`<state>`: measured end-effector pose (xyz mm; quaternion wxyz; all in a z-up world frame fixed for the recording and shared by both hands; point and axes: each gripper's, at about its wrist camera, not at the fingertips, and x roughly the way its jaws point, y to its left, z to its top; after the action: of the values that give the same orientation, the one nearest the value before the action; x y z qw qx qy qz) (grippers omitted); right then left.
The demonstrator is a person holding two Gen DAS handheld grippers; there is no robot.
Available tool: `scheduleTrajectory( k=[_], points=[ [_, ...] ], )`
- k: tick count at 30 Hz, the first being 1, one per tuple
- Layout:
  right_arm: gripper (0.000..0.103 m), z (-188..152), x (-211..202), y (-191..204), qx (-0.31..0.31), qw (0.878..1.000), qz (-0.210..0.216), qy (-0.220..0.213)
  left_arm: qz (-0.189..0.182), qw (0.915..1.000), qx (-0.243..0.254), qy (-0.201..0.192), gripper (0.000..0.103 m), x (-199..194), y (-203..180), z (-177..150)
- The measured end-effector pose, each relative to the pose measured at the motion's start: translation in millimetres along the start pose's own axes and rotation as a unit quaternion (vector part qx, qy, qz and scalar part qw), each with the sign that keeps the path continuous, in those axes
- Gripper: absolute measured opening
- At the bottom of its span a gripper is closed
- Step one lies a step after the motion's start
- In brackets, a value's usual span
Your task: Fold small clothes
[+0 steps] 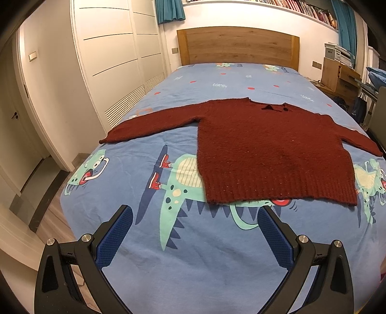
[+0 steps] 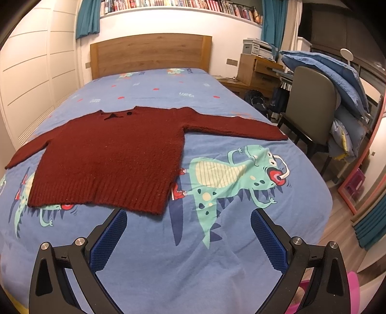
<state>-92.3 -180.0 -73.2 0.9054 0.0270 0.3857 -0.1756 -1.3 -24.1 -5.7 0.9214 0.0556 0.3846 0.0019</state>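
Maroon sweater (image 1: 270, 149) flat, hem near bed (image 1: 217, 265) foot, sleeves outspread.

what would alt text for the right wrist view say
A dark red knitted sweater lies flat, sleeves spread, on a bed with a blue dinosaur-print cover. The right gripper hovers over the cover just short of the hem, jaws open and empty. A wooden headboard stands behind.

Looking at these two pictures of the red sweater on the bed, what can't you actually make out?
- Sweater underside: hidden against the bedsheet, both views.
- Dinosaur print under it: covered by the knit.
- Book titles on the shelf: too small, cut by the top edge.
- Person holding the left claw and right claw: outside both frames.
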Motion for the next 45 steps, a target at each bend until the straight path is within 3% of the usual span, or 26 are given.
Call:
scheduleTrajectory(
  k=[32, 41, 45],
  points=[
    [0.103, 12, 12, 3, -0.003, 1.0, 0.006, 0.005, 0.012, 0.9999, 0.0, 0.004, 0.102, 4, 2, 9],
    [0.103, 31, 18, -7, 0.015, 1.0, 0.003, -0.005, -0.023, 0.9996, -0.002, 0.014, 0.102, 11, 7, 24],
    [0.103, 39, 24, -18, 0.031, 0.999, 0.002, -0.008, -0.019, 0.9997, 0.007, 0.011, 0.102, 13, 2, 31]
  ],
)
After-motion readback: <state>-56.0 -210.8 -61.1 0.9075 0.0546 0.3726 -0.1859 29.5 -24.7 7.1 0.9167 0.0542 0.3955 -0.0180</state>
